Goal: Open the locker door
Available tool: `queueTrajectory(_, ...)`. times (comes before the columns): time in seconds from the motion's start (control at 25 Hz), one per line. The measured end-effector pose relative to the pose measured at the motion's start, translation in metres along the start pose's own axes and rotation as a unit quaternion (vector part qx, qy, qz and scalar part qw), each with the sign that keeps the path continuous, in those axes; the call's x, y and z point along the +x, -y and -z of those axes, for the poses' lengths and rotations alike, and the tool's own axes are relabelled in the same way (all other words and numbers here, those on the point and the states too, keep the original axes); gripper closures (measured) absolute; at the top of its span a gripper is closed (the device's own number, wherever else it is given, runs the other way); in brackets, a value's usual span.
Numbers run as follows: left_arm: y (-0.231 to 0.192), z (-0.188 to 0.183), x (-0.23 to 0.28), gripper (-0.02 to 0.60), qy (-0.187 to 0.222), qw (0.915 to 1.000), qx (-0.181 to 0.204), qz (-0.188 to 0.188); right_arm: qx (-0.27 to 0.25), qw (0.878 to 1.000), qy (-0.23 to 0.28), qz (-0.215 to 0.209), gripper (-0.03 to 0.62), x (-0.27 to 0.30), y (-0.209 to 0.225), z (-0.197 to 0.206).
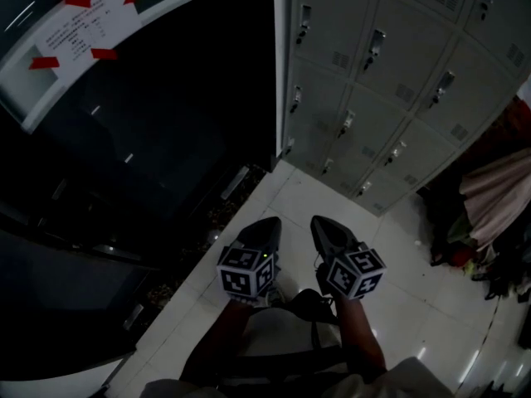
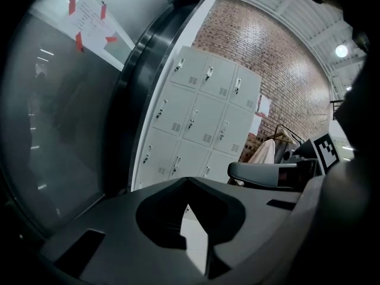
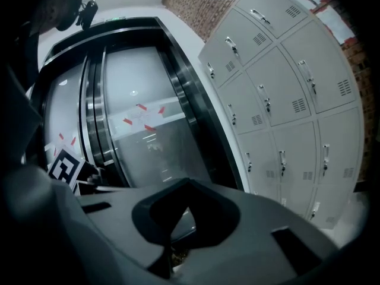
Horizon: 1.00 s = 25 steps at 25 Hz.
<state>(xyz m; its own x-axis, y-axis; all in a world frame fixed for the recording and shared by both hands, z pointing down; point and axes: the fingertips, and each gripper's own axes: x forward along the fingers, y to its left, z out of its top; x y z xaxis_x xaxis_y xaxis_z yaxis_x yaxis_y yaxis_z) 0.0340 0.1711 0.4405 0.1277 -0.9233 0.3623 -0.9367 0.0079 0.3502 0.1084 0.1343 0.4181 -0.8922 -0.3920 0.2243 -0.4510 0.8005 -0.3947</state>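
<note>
A bank of grey lockers (image 1: 390,81) with small latch handles stands ahead on the right, and every door in view is closed. Both grippers hang low over the white floor, well short of the lockers. My left gripper (image 1: 270,222) is shut with nothing between its fingers, and so is my right gripper (image 1: 319,222) beside it. In the left gripper view the lockers (image 2: 202,117) rise beyond the closed tips of the left gripper (image 2: 189,180). In the right gripper view the lockers (image 3: 285,100) fill the right side, past the right gripper (image 3: 189,181).
A dark curved glass wall with a paper notice (image 1: 87,23) taped in red stands at the left. A clothes rack (image 1: 498,206) with hanging garments is at the right. A brick wall (image 2: 267,58) rises behind the lockers. White tiles (image 1: 290,197) lie between me and the lockers.
</note>
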Motion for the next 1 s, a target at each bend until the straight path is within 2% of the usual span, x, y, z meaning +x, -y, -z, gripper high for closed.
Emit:
queueTrajectory(0.24,-0.023,-0.02,0.024,0.588,0.01,0.9999,-0.003,0.006,-0.006,1.0,0.005,0.021,0.579,0.029,0.019,-0.008)
queueTrajectory(0.48,-0.042,-0.027,0.064,0.588,-0.003,0.9999,-0.006,0.01,0.0,1.0,0.003,0.028,0.579,0.065,0.05,-0.016)
queueTrajectory(1.0,-0.12,-0.095,0.197,0.588,-0.013,0.9997,0.003,0.02,0.002,0.999,-0.003,0.045,0.577,0.21,0.134,-0.065)
